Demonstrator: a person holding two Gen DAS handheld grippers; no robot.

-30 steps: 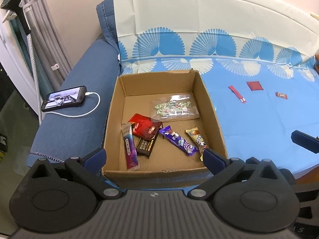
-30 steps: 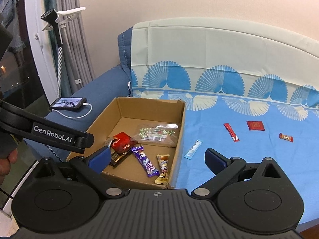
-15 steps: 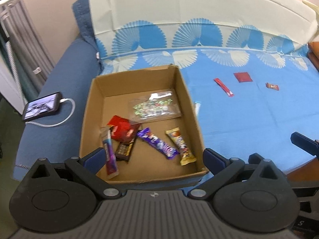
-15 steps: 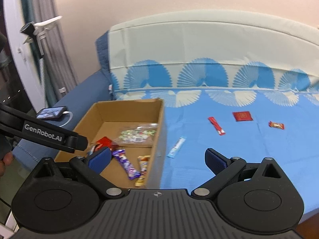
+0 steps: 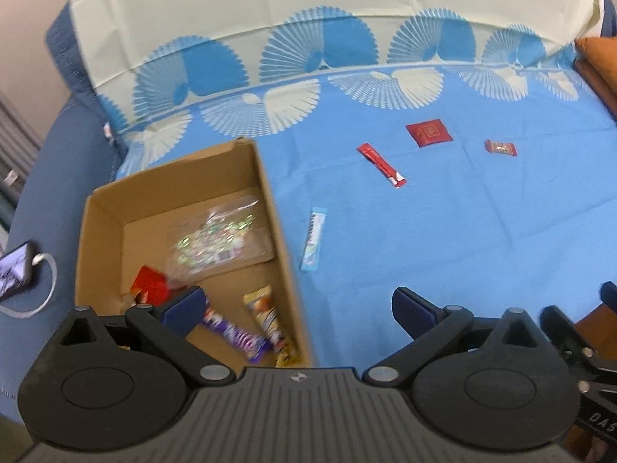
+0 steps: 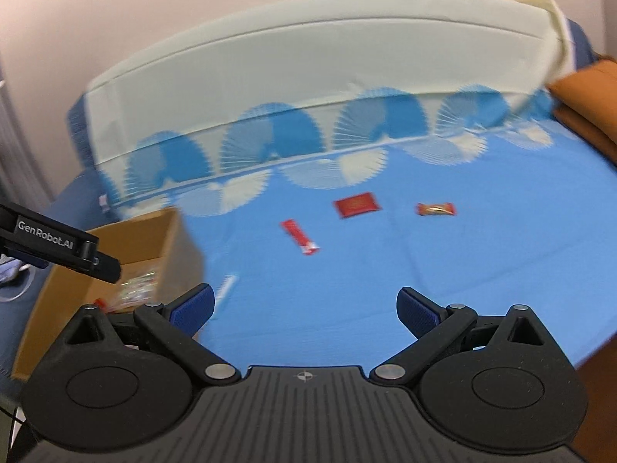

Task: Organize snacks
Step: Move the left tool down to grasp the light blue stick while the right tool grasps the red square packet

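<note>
Left gripper (image 5: 297,303) has its jaws spread wide, nothing between them; left fingertip overlaps the cardboard box (image 5: 270,193) interior, right fingertip hangs over bare blue sheet (image 5: 462,223). Box sits on the sheet at the left, holding a clear candy bag (image 5: 216,239), red pouch (image 5: 150,283), purple bar (image 5: 237,333) and gold-wrapped bar (image 5: 272,322); purple and gold bars lie just ahead of and between the left gripper's fingers, the purple one partly hidden by the left fingertip. Light blue stick packet (image 5: 314,239) lies on the sheet just right of the box wall, ahead of the gap in the left gripper, apart from both fingers. Farther out on the sheet: red stick packet (image 5: 381,165), red square sachet (image 5: 429,132), small red-orange candy (image 5: 500,148), all well apart from the fingers. Right gripper (image 6: 304,306) also wide apart and empty, over the sheet; red stick (image 6: 299,236), square sachet (image 6: 356,204) and candy (image 6: 435,209) lie ahead of its gap, well clear. Box corner (image 6: 169,239) at its left, view blurred. Left gripper's body (image 6: 58,247) crosses that view's left edge. Phone (image 5: 13,276) with white cable on the blue sofa arm at far left.
</note>
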